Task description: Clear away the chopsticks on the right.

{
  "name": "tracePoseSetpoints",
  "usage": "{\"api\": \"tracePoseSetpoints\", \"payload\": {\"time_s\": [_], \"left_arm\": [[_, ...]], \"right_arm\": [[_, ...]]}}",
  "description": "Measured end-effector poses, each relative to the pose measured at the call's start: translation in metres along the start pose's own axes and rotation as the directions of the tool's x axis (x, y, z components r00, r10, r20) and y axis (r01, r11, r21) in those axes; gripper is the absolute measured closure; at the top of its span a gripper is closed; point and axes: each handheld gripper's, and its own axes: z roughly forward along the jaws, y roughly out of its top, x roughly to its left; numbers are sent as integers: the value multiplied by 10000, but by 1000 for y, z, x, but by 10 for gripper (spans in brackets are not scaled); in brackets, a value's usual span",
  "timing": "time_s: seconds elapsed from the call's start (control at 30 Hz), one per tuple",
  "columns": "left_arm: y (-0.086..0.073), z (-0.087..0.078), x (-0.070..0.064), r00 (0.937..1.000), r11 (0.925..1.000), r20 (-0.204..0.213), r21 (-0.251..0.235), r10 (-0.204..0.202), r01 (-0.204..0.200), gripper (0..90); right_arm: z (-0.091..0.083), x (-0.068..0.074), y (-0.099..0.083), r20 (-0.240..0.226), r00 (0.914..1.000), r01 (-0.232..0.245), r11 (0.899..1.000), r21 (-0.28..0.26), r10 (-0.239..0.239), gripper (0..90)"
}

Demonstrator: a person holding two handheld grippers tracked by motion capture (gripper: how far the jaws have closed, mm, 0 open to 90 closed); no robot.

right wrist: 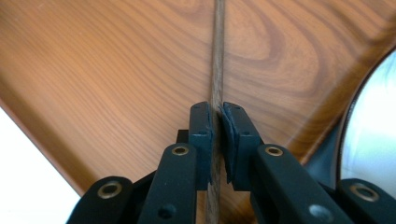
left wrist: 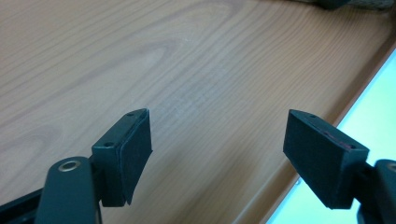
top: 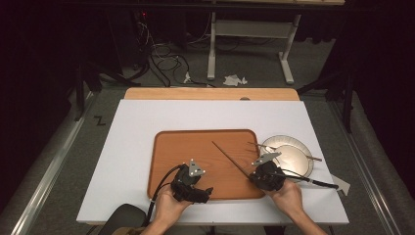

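the left gripper (top: 192, 185) hangs over the wooden tray (top: 171, 147) near its 6 o'clock edge, its fingers (left wrist: 135, 149) spread wide with nothing between them, bare wood grain beneath. at the tray's 4 o'clock corner the right gripper (top: 266, 177) has its fingers (right wrist: 201, 135) pinched tight on a thin dark chopstick (top: 227, 157), whose free end slants toward 11 o'clock above the tray. by my judgement the work is about half done: one stick is gripped and brought over the tray, not yet laid down, while a second chopstick (top: 313, 157) lies across the pale plate (top: 293, 169) at 3 o'clock of the tray, waiting its turn. the white worktop (top: 132, 147) carries a wooden board along its 12 o'clock edge; beyond it, grey carpet, loose cables, a white table frame and dark curtains.
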Motion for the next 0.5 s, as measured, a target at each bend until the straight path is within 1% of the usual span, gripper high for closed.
{"api": "tracePoseSetpoints", "payload": {"time_s": [0.03, 0.07, 0.1, 0.23, 0.4, 0.5], "left_arm": [[0, 0, 0, 10000, 10000, -2, -1, -8, 8, 238], [0, 0, 0, 10000, 10000, 6, -25, -46, 46, 238], [0, 0, 0, 10000, 10000, 12, 7, -15, 15, 238], [0, 0, 0, 10000, 10000, -11, 10, 5, -5, 238], [0, 0, 0, 10000, 10000, -2, -16, -36, 36, 238], [0, 1, 0, 10000, 10000, -9, 32, 8, -8, 238]], "right_arm": [[0, -1, 0, 36, 10000, 39, 10000, -34, -39, 825], [0, -2, -1, 71, 10000, -17, 10000, -64, 17, 823], [-1, -3, -1, 240, 9997, -108, 9999, 5, 107, 814], [-1, -4, -1, 410, 9991, -64, 10000, -1, 64, 806], [-1, -5, -1, 451, 9990, -21, 10000, 3, 20, 796], [-1, -6, -1, 457, 9989, -79, 10000, -26, 80, 769]]}}
